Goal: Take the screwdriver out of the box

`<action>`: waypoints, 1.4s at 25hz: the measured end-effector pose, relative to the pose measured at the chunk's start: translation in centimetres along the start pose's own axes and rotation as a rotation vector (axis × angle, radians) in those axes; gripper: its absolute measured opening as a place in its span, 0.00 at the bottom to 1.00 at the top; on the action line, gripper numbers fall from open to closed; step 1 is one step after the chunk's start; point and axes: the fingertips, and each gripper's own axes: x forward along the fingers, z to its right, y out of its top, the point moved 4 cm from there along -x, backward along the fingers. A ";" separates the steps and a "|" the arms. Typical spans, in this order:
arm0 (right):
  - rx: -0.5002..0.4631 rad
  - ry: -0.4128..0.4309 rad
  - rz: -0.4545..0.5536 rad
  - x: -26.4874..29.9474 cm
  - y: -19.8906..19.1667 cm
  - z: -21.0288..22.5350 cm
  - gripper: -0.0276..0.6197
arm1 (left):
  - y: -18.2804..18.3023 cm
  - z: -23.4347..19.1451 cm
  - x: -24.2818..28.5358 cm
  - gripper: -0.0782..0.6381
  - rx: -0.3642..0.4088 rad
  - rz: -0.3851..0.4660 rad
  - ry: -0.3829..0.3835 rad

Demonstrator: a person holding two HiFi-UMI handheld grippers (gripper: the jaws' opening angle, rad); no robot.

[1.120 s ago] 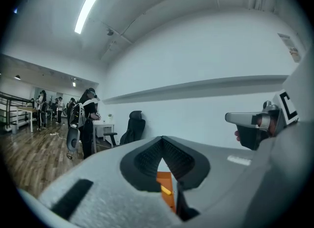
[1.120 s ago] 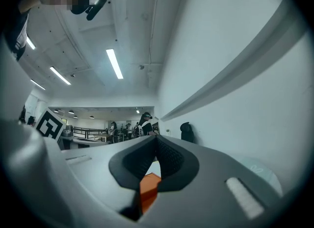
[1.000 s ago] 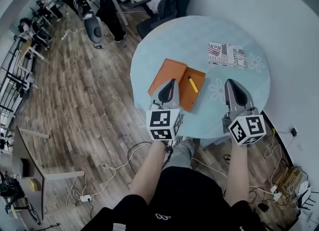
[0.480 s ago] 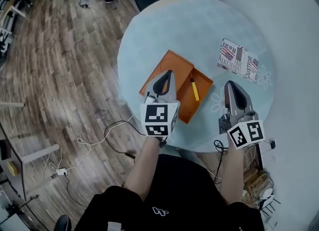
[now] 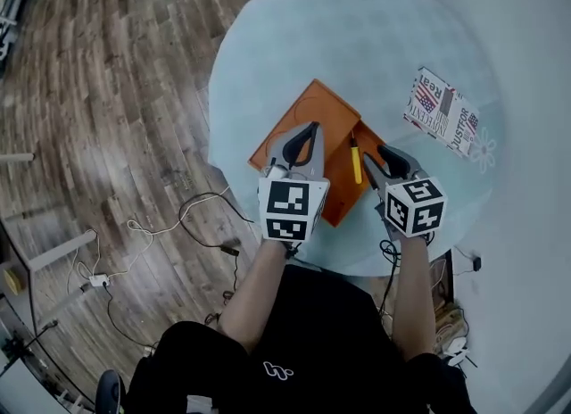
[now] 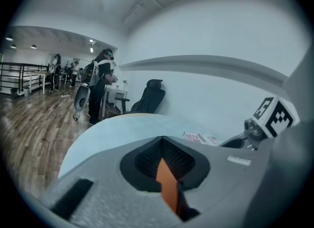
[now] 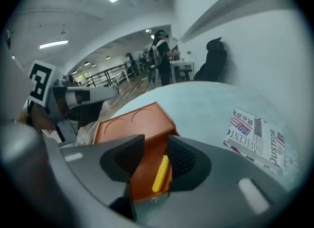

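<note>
While the right gripper [image 5: 385, 155] hangs tilted down over the open orange box [image 5: 308, 113], its jaws are opening. The yellow screwdriver [image 7: 160, 173] lies between them on the box floor, and neither pad presses on it. The left gripper [image 5: 308, 131] is over the box's other half with its jaws clenched together on nothing. The box sits near the table [image 5: 357, 46] edge, well apart from a printed booklet [image 5: 442, 113].

Round pale blue table [image 5: 357, 55], flag-printed packet [image 5: 443, 118] lying flat near its right edge, wood plank floor [image 5: 107, 91], loose cables [image 5: 178, 225] and white power strip [image 5: 94, 280] on it, black office chair [image 6: 149, 94] beyond the table, person standing [image 6: 100, 82] farther back.
</note>
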 end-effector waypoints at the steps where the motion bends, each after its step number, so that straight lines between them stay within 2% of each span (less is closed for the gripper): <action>1: -0.012 0.011 -0.050 1.0 -0.3 0.0 0.30 | -0.2 -0.2 0.1 0.12 -0.005 -0.005 0.004; 8: -0.016 0.020 -0.340 6.1 -2.3 1.3 0.32 | -0.9 -1.6 0.9 0.12 -0.045 -0.009 0.035; 12: 0.011 0.010 -0.468 7.9 -3.7 1.6 0.31 | -1.2 -2.1 0.8 0.12 -0.064 -0.007 0.046; 19: -0.051 -0.071 -0.664 9.6 -5.7 1.6 0.21 | -1.2 -2.7 0.6 0.12 -0.084 0.001 0.049; 23: -0.030 -0.090 -0.704 10.2 -5.7 1.5 0.22 | -1.0 -2.8 0.7 0.12 -0.090 0.005 0.040; 27: 0.058 -0.083 -0.708 10.4 -5.7 1.7 0.20 | -0.9 -2.5 0.6 0.12 -0.089 0.008 0.024; 32: 0.207 -0.066 -0.650 9.2 -5.4 2.3 0.19 | -0.9 -2.6 0.1 0.12 -0.084 0.011 0.020; 35: 0.276 -0.027 -0.607 8.0 -5.2 2.0 0.19 | -0.9 -2.7 0.0 0.12 -0.082 0.014 0.019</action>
